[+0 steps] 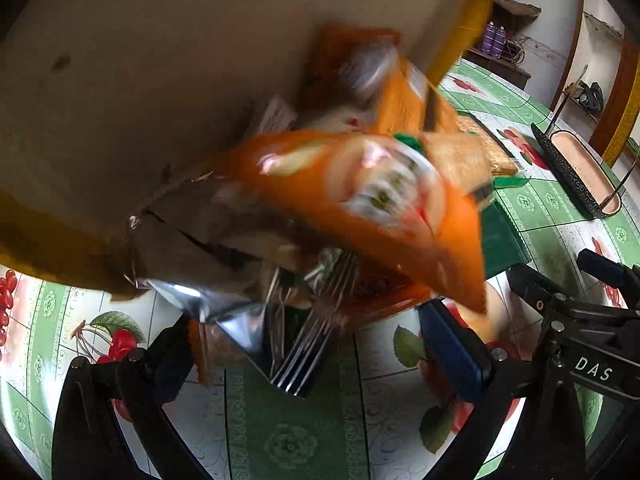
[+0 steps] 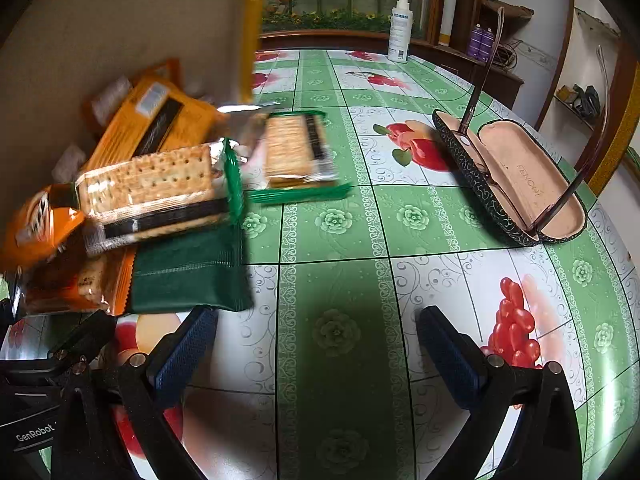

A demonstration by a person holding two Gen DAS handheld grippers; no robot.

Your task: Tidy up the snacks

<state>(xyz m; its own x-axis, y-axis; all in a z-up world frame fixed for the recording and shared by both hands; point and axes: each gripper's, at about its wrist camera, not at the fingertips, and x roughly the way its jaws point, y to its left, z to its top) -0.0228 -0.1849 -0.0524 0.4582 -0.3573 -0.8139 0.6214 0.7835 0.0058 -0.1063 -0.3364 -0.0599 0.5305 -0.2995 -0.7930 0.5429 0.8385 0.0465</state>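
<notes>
A big cardboard box (image 1: 140, 80) with a yellow rim lies tipped over the table, and snack packets spill from its mouth. A blurred orange packet (image 1: 360, 200) hangs foremost, with a silver foil packet (image 1: 224, 304) beneath it. My left gripper (image 1: 312, 356) is open; its fingers stand wide on either side of the pile's lower edge. In the right wrist view a clear cracker packet (image 2: 156, 188) tops the heap, over a dark green packet (image 2: 188, 276) and orange packets (image 2: 156, 120). Another cracker packet (image 2: 296, 152) lies apart. My right gripper (image 2: 320, 346) is open and empty.
An open glasses case (image 2: 512, 176) with spectacles standing in it sits at the right on the green fruit-patterned tablecloth (image 2: 340, 240). A white spray bottle (image 2: 400, 28) stands at the far edge. The right gripper's body (image 1: 580, 312) shows close beside the left one.
</notes>
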